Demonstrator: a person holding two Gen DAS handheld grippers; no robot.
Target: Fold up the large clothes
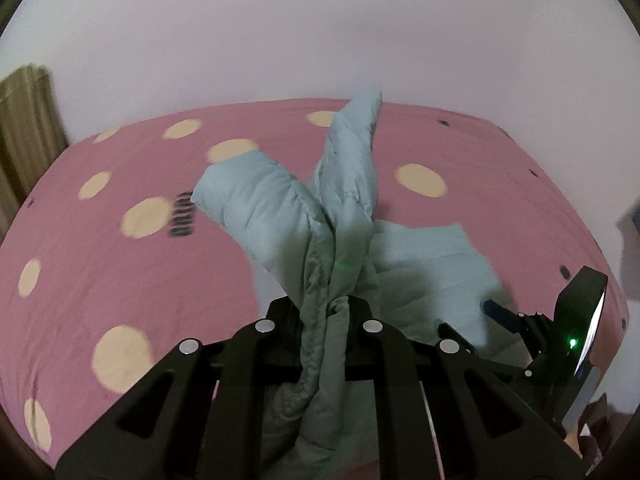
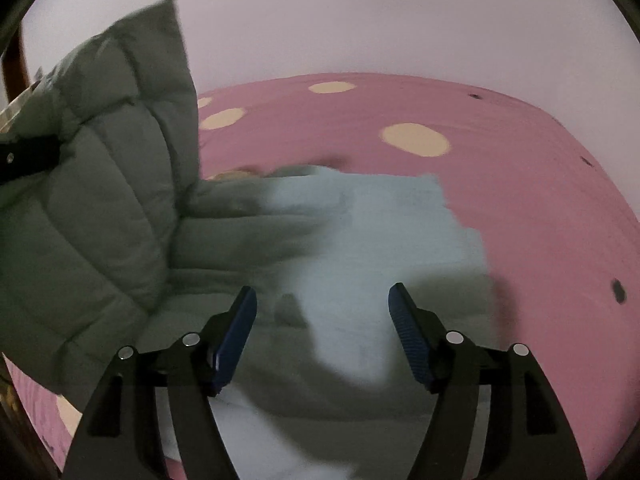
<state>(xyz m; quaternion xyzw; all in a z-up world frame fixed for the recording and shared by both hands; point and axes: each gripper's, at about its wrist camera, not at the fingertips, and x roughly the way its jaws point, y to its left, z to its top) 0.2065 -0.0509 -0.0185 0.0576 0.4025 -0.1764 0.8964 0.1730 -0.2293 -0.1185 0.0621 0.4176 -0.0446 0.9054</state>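
Left wrist view shows my left gripper [image 1: 320, 312] pinching a bunched fold of the quilted jacket [image 1: 276, 208], lifted off the bed [image 1: 100, 248]. My right gripper [image 2: 322, 340] hangs spread, empty, above the flat part. Folding looks barely started.

Pale grey-green quilted jacket [image 1: 256, 208], partly lifted, rest flat on bed

No readable text is showing in either view. A dark row of marks on the pink bedsheet [image 1: 182, 216], up-left of the left hand-held gripper [image 1: 320, 312], is blurring out; no letters, numbers or brands resolving.
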